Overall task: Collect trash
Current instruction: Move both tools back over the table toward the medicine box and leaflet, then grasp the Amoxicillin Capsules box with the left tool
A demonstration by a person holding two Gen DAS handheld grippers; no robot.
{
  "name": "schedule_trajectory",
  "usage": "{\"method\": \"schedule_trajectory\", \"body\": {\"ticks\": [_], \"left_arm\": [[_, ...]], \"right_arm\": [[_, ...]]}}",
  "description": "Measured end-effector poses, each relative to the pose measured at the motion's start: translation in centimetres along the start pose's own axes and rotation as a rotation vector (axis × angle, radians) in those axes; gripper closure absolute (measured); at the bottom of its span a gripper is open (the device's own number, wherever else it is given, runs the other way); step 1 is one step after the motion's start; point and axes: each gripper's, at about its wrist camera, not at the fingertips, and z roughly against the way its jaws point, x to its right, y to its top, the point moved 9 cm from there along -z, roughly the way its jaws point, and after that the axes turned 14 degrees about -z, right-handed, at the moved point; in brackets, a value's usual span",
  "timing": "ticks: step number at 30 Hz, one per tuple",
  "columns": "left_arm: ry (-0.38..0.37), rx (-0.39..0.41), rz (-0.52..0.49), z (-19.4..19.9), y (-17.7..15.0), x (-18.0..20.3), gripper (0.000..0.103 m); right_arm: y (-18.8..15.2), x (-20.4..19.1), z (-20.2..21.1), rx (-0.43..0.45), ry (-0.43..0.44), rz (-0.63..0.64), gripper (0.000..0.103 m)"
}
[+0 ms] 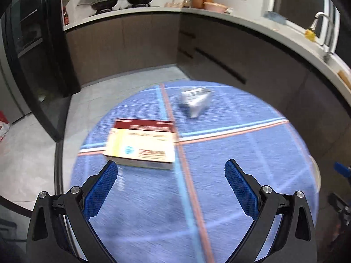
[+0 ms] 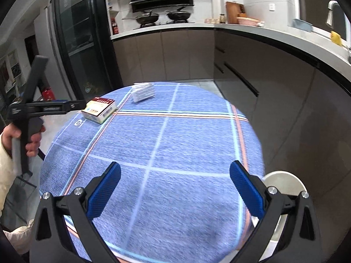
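A: Which step is shown?
B: Approach. The left tongs [image 1: 171,171], spread wide and empty, hover at the near edge of the red-and-cream box [image 1: 141,143] on the blue checked bench [image 1: 241,175]; the crumpled white packet [image 1: 195,102] lies beyond.

A: And the right tongs [image 2: 175,173]?
B: Also spread, empty, well apart from both. Next, probably: straddle the box and close.

no legible text on the box [image 2: 99,109] or the crumpled paper [image 2: 143,92]
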Motion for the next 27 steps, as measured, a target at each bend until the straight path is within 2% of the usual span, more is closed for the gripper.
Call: {"method": "schedule_trajectory", "body": {"ticks": [5, 11, 15, 24, 27], "left_arm": [[-0.019, -0.046, -0.006, -3.1, -0.2, -2.4, 0.008], [-0.045, -0.071, -0.018, -5.8, 0.4, -2.9, 0.008], [-0.036, -0.087, -0.026, -7.5, 0.8, -3.4, 0.008], [0.000, -0.055, -0.086, -8.1, 1.1, -3.6, 0.007], [0.014, -0.070, -0.083, -8.0, 1.1, -3.6, 0.008]], "right_arm": [[0.5, -2.8, -2.8, -0.041, 0.015, 0.047, 0.003], [1.1, -4.7, -5.6, -0.082, 0.027, 0.090, 0.003], [1.9, -5.9, -7.7, -0.102, 0.039, 0.107, 0.003], [4.4, -8.2, -12.5, -0.136, 0.081, 0.086, 0.003], [5.2, -8.8, -13.9, -0.148, 0.090, 0.073, 0.003]]}}
